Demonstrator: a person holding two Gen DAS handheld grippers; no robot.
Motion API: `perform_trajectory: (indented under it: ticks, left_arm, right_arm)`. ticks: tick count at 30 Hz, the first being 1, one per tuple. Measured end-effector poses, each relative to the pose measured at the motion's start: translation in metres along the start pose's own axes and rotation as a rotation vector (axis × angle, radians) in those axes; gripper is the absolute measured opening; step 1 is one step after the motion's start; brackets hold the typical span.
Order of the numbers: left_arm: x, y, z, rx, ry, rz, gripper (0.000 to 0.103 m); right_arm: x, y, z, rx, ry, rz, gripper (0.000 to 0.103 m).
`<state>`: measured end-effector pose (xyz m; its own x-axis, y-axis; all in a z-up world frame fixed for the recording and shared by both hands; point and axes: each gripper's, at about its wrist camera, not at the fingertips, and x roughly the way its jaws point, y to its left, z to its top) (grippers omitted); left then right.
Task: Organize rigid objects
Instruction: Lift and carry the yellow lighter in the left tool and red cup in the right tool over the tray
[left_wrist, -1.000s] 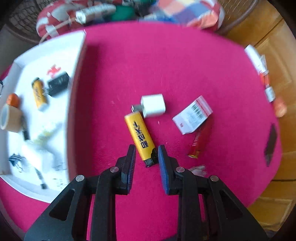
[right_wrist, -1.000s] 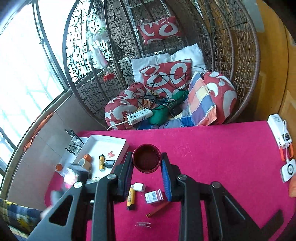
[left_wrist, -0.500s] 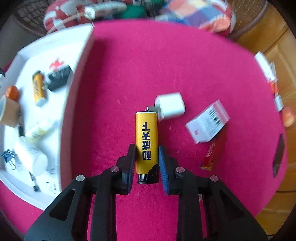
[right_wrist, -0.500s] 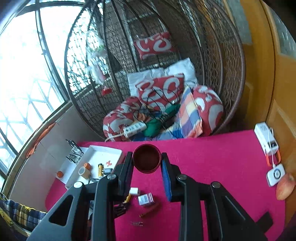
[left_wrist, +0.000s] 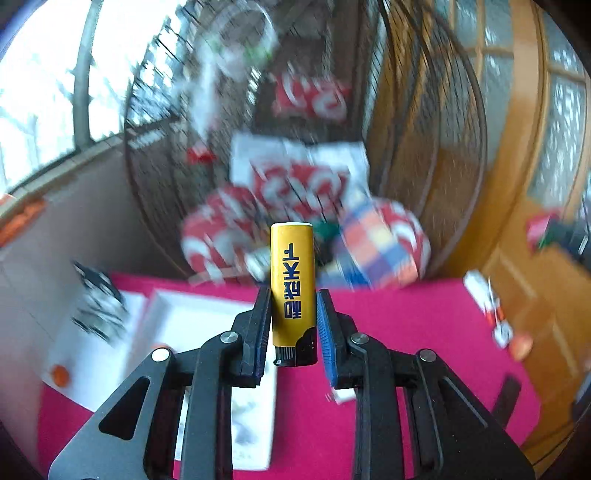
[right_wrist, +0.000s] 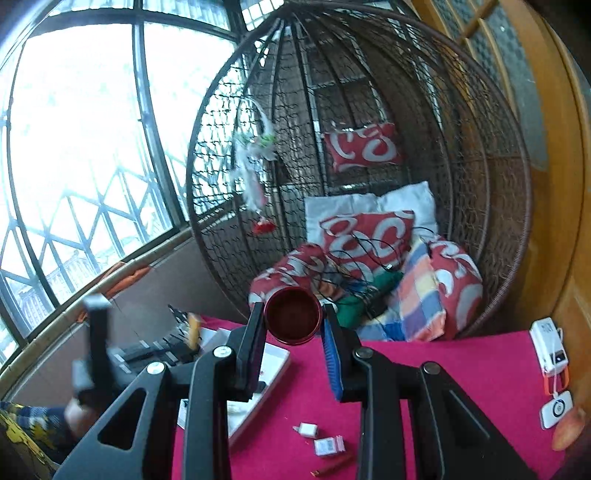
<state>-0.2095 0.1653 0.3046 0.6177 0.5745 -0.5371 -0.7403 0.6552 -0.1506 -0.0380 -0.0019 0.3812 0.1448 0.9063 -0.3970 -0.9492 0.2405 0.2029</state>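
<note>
We have the left tool (left_wrist: 291, 325) clenched on a yellow lighter (left_wrist: 292, 280), its two pads pressing the lower sides of the body. The lighter stands upright between them, black valve end nearest the camera, white-edged base pointing away, blue lettering running along its face. It is lifted clear of the desk (left_wrist: 406, 325), whose pink cloth shows below and to the right of it. The white tray (left_wrist: 173, 317) lies on the desk to the left, under the tool's left finger; its contents are too blurred in this view for us to name.

Our right tool (right_wrist: 293, 332) is clenched on a dark red round cup (right_wrist: 293, 315), gripped at its sides with the open mouth facing the camera, and it too is held above the cloth. From this view we see the near corner of the tray to the left, partly behind the tool. On the near part of the desk lie a small white charger plug (right_wrist: 307, 429), a small white box with a barcode (right_wrist: 329, 445) just beside it, and a thin red stick (right_wrist: 332, 467) nearer still. At the far right edge sit a white power bank (right_wrist: 549, 345) with an orange strap and a flat white device (right_wrist: 557, 408). Beyond the desk stands a wicker egg chair (right_wrist: 461, 184) filled with red-and-white cushions (right_wrist: 365, 232).
</note>
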Motion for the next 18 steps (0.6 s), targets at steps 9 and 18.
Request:
perform_trajectory:
  ticks: [9, 18]
  left_arm:
    - [-0.06, 0.07, 0.034, -0.035, -0.162, 0.098, 0.023]
    - [-0.068, 0.109, 0.028, -0.046, -0.151, 0.105, 0.023]
  right_arm:
    - [0.02, 0.034, 0.006, -0.002, -0.017, 0.057, 0.028]
    - [0.043, 0.072, 0.005, -0.018, 0.002, 0.091, 0.028]
